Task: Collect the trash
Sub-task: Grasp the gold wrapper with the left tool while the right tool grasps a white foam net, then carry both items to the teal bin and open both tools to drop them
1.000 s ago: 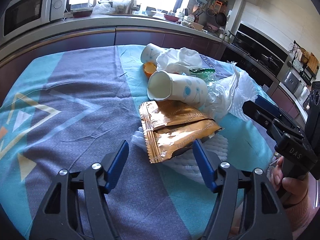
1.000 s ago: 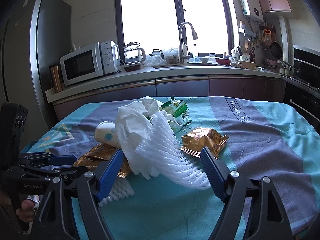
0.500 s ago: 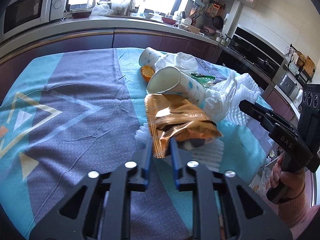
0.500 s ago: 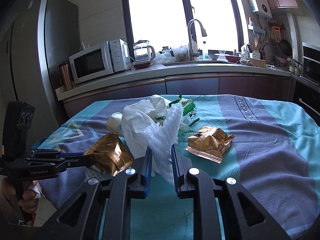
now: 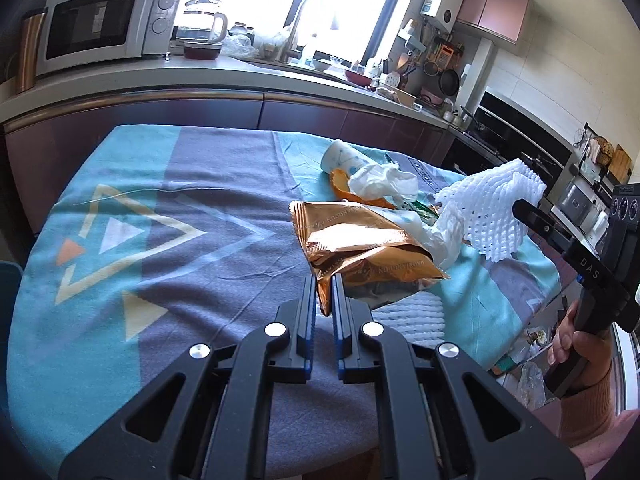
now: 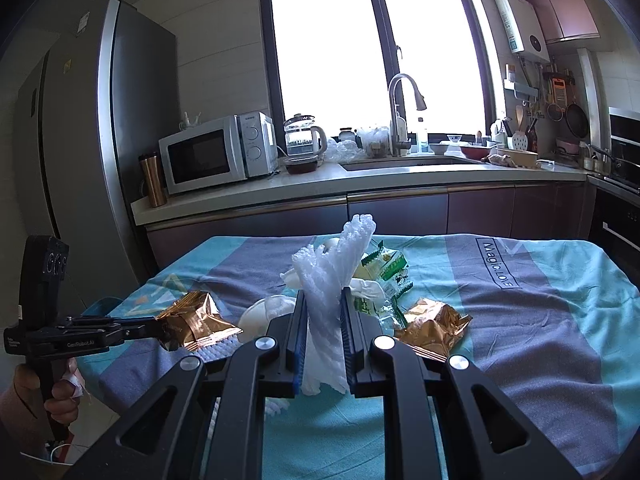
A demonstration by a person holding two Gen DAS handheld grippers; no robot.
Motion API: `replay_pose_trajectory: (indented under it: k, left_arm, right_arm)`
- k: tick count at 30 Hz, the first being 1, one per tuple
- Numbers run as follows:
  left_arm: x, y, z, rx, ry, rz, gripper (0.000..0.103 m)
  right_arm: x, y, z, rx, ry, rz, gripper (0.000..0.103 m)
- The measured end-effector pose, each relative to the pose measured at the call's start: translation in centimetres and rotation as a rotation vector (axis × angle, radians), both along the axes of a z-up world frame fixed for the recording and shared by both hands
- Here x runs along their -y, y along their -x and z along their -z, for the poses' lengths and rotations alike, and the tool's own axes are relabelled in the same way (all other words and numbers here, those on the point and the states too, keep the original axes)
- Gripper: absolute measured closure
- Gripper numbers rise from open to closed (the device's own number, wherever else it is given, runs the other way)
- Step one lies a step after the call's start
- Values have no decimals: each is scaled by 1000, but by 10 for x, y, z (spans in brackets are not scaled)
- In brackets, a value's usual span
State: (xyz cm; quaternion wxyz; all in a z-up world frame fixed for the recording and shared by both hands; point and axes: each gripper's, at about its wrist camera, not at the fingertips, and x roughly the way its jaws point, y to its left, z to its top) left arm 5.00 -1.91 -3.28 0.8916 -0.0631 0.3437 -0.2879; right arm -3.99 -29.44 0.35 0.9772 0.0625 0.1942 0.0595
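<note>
Closest to the left wrist camera, the left claw (image 5: pixel 324 280) is pinched tight on the near corner of a gold snack wrapper (image 5: pixel 360 248), which juts out ahead of the blue pads and looks lifted clear of the cloth-covered bench (image 5: pixel 120 280). In the right wrist view the right claw (image 6: pixel 324 316) is clamped on a white foam fruit net (image 6: pixel 332 280), its jaws squeezing the soft mesh so that it stands up in a crumpled column between them. Both pieces of trash therefore seem to be in hand, and the step under way is the lift-off from the pile. Just beyond the claws, the rest of the litter lies on the bench: a second gold wrapper (image 6: pixel 432 328) just right of the right claw, a green and white carton (image 6: pixel 384 268) behind the net, a crumpled white tissue (image 5: pixel 384 180), a paper cup (image 5: pixel 344 158) on its side and a scrap of orange peel (image 5: pixel 340 180) touching the cup. Another ribbed foam sheet (image 5: pixel 412 316) lies flat beneath the held wrapper. No bin can be picked out for certain in either view, though clutter shows below the bench edge near the person's right hand (image 5: pixel 576 332). The next move likely calls for carrying both items to wherever the trash goes and keeping the grips firm, since the net is springy and the wrapper is held only by a corner.
</note>
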Motion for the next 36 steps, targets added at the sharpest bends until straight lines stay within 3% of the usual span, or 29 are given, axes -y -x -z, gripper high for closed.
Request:
replay_pose_trajectory:
  k: [6, 13, 25, 36]
  left_arm:
    - [-40, 6, -8, 25, 14, -79, 95]
    - [-102, 13, -23, 74, 9, -226, 95]
    - [-245, 33, -24, 79, -59, -588, 95]
    - [-337, 47, 12, -14, -95, -798, 95]
  right_arm:
    - [-14, 2, -23, 57, -31, -67, 88]
    - [-60, -18, -35, 64, -104, -261, 88]
    - [-212, -95, -21, -96, -217, -690, 88]
    - [-331, -144, -3, -256, -308, -871, 88]
